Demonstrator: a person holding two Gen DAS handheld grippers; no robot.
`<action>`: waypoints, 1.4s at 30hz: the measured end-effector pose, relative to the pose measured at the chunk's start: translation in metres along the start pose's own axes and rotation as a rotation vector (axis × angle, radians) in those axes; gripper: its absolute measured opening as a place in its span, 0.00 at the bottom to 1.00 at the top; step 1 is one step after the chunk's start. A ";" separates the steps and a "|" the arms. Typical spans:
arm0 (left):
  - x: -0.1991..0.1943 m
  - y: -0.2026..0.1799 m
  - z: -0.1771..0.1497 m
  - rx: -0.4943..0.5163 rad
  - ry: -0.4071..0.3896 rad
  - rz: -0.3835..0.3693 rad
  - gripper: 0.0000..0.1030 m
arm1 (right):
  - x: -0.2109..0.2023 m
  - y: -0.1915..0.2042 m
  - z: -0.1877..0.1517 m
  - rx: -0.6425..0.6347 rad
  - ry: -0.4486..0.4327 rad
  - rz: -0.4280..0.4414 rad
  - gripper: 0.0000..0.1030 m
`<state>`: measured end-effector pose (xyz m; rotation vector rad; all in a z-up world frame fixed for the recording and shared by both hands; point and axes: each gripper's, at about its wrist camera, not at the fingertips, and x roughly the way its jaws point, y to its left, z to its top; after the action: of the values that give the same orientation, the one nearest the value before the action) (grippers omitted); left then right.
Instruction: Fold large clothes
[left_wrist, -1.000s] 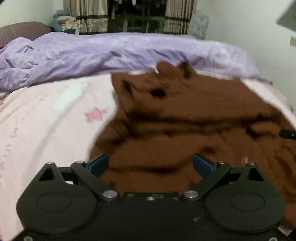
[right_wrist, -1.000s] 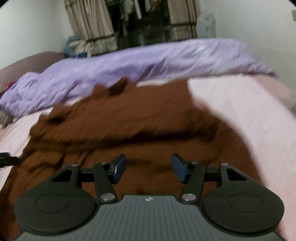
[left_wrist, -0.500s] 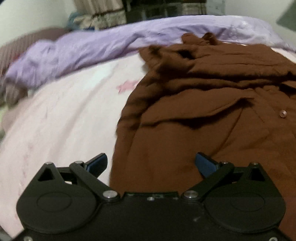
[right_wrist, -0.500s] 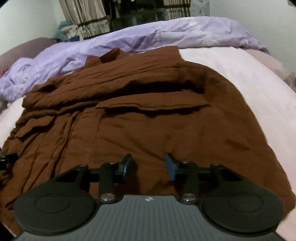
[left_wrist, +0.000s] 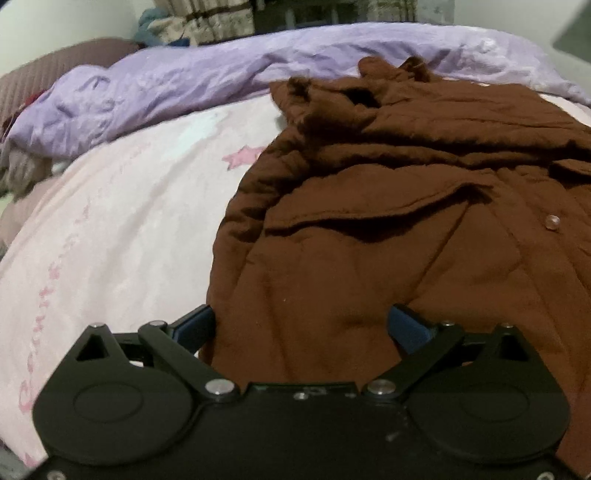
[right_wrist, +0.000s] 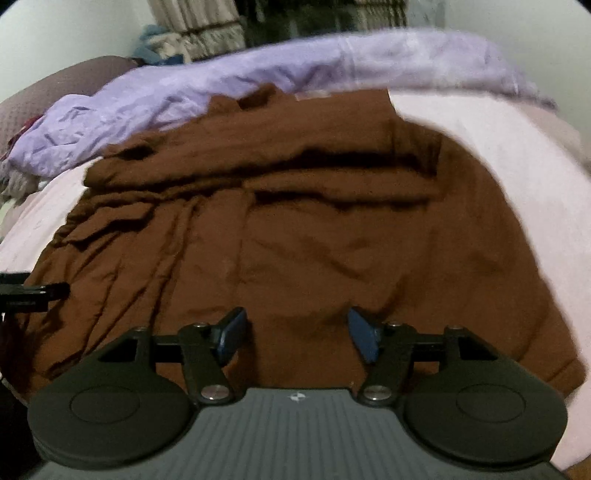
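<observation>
Bedroom setting: a bed with a pale pink star-printed sheet (left_wrist: 122, 206) carries the work, with curtains and clutter at the far wall. On it lies the brown button-front garment (left_wrist: 388, 236), spread over the middle of the bed with its collar end toward the far side, touching a bunched lavender duvet (left_wrist: 207, 81). Judged from its lie, folding is at an early stage: a sleeve or upper panel appears laid across the body in a horizontal band, yet the lower body is wrinkled, its near hem is unfolded, and no compact bundle has been formed; the lengthwise and crosswise folds are outstanding. One pale button (left_wrist: 552, 221) shows on the placket. Left hand-held gripper (left_wrist: 301, 325) sits low over the garment's near left edge, jaws spread wide, one blue pad beside the cloth edge and the other over the fabric, nothing clasped. Right hand-held gripper (right_wrist: 293, 334) hangs over the near hem toward the garment's middle-right, jaws moderately parted and empty. Whether either pad touches the cloth cannot be told. Both point toward the duvet.
</observation>
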<state>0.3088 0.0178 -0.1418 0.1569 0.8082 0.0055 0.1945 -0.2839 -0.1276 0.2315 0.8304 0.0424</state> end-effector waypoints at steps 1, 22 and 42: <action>-0.002 -0.001 -0.001 -0.001 -0.005 0.004 1.00 | 0.002 0.003 -0.003 -0.012 -0.007 -0.020 0.32; -0.011 -0.001 0.002 0.075 -0.029 0.005 0.99 | -0.002 -0.013 0.010 0.119 0.010 0.012 0.30; 0.008 -0.075 0.021 0.016 -0.007 0.008 1.00 | 0.031 0.061 0.008 -0.036 0.008 0.063 0.34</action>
<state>0.3255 -0.0586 -0.1436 0.1750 0.8003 0.0056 0.2244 -0.2223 -0.1320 0.2236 0.8296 0.1176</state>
